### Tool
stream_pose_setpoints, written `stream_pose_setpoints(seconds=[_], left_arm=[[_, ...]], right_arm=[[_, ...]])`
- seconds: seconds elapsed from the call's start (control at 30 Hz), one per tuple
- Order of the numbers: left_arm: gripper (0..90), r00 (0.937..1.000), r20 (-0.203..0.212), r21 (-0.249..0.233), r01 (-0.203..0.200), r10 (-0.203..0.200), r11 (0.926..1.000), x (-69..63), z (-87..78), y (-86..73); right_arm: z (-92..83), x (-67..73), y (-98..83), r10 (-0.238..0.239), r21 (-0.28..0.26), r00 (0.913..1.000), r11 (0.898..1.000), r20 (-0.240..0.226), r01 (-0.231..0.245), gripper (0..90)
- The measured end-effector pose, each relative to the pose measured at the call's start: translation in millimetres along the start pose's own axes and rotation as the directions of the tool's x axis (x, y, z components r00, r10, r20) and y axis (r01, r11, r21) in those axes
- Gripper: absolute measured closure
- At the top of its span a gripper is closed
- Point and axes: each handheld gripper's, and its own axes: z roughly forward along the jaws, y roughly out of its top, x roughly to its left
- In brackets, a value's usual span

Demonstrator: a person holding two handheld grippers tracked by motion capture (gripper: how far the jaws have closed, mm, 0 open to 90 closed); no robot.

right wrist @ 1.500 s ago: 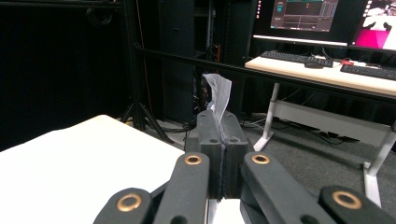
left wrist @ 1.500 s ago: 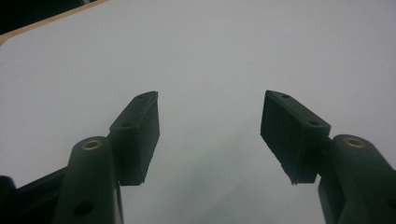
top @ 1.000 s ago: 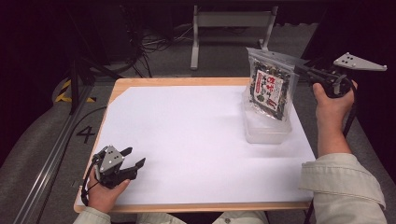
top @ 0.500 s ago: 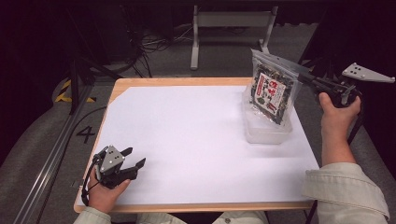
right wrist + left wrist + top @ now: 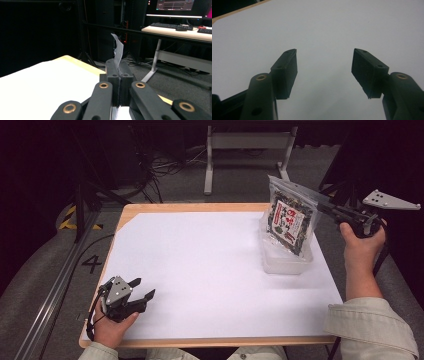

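Right gripper (image 5: 324, 206) clamps the clear printed seaweed pouch's (image 5: 291, 220) top corner above the clear plastic tub (image 5: 285, 262) at the desk's (image 5: 200, 207) right; lower squarely; left gripper (image 5: 141, 288) idle, released.

The high view looks forward and down from above the person's side, taking in the whole worktop (image 5: 210, 270) and the dark floor beyond it. The left gripper view sits low and very close, facing along its own fingers (image 5: 287, 72) onto the white sheet. The right gripper view looks level across the worktop's far corner (image 5: 75, 62) toward a desk (image 5: 180, 32) behind. All three share the white worktop surface.
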Motion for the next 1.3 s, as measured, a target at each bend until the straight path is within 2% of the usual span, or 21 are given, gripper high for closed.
stream_pose_setpoints(seconds=[0.13, 0.23, 0.3, 0.33, 0.4, 0.5, 0.57, 0.63, 0.77, 0.87, 0.97, 1.0, 1.07, 1.2, 1.3], left_arm=[[38.0, 1.0, -0.001, 0.007, -0.001, 0.001, 1.0, -0.5, 0.8, 0.2], [38.0, 1.0, 0.002, 0.004, -0.003, 0.003, 1.0, -1.8, 1.6, 1.0], [38.0, 1.0, 0.0, 0.003, -0.006, 0.006, 1.0, -1.6, 1.9, 1.2], [38.0, 1.0, 0.002, 0.009, -0.006, 0.006, 0.9999, -1.3, 2.7, 1.2], [38.0, 1.0, 0.004, 0.009, -0.004, 0.004, 0.9999, -1.5, 3.8, 1.2], [37.9, 1.0, 0.005, 0.006, -0.007, 0.007, 1.0, -2.1, 3.8, 1.8], [37.9, 1.0, 0.007, 0.005, -0.006, 0.006, 1.0, -2.1, 3.6, 2.0], [38.0, 1.0, 0.004, 0.003, -0.007, 0.007, 1.0, -1.3, 4.0, 2.0], [37.9, 0.9999, 0.009, 0.005, -0.005, 0.005, 1.0, -0.5, 4.2, 1.8], [37.9, 0.9999, 0.01, 0.001, -0.003, 0.003, 1.0, 0.1, 3.1, 1.3], [38.0, 1.0, 0.006, 0.008, -0.003, 0.003, 1.0, 0.8, 3.7, 0.9], [37.9, 1.0, 0.007, 0.007, -0.001, 0.001, 1.0, 0.5, 4.6, 0.9], [37.9, 0.9999, 0.011, 0.01, -0.003, 0.003, 0.9999, -0.6, 5.4, 1.5], [37.9, 0.9999, 0.01, 0.008, -0.009, 0.009, 0.9999, -2.6, 5.4, 2.8], [37.9, 0.9999, 0.012, 0.011, -0.01, 0.01, 0.9999, -2.7, 7.2, 3.4]], right_arm=[[-8.2, -1.3, -4.5, 0.028, 0.002, 0.9993, 1.0, 0.025, -0.028, 89.5], [-9.4, -2.7, -5.8, 0.041, 0.0, 0.9991, 0.999, -0.001, -0.041, 89.5], [-9.4, -0.2, -4.7, 0.026, 0.01, 0.9997, 1.0, 0.0, -0.026, 89.5], [-7.5, 4.8, -1.1, -0.008, 0.029, 1.0, 1.0, 0.0, 0.008, 89.5], [-3.0, 7.9, 2.3, -0.034, 0.046, 0.9994, 0.998, -0.003, 0.034, 89.5], [9.2, 11.4, 9.1, -0.071, 0.08, 0.9975, 0.994, 0.002, 0.07, 89.4], [20.1, 13.8, 13.9, -0.106, 0.098, 0.9944, 0.99, -0.003, 0.105, 89.4], [29.8, 15.3, 18.9, -0.137, 0.104, 0.9902, 0.985, -0.027, 0.139, 89.4], [43.5, 15.0, 28.1, -0.176, 0.14, 0.9837, 0.974, -0.037, 0.179, 89.4], [38.5, 9.0, 22.8, -0.166, 0.129, 0.9854, 0.977, -0.036, 0.17, 89.4], [25.0, 2.5, 11.6, -0.131, 0.092, 0.989, 0.986, -0.07, 0.137, 89.5], [19.2, 0.1, 7.8, -0.107, 0.067, 0.9893, 0.991, -0.099, 0.114, 89.5], [12.4, -0.3, 4.9, -0.094, 0.048, 0.9888, 0.994, -0.116, 0.1, 89.4], [4.6, -0.9, -0.6, -0.068, 0.019, 0.9917, 0.997, -0.109, 0.07, 89.5], [3.4, -7.1, -4.2, -0.034, 0.006, 0.9984, 0.999, -0.045, 0.035, 89.5]])
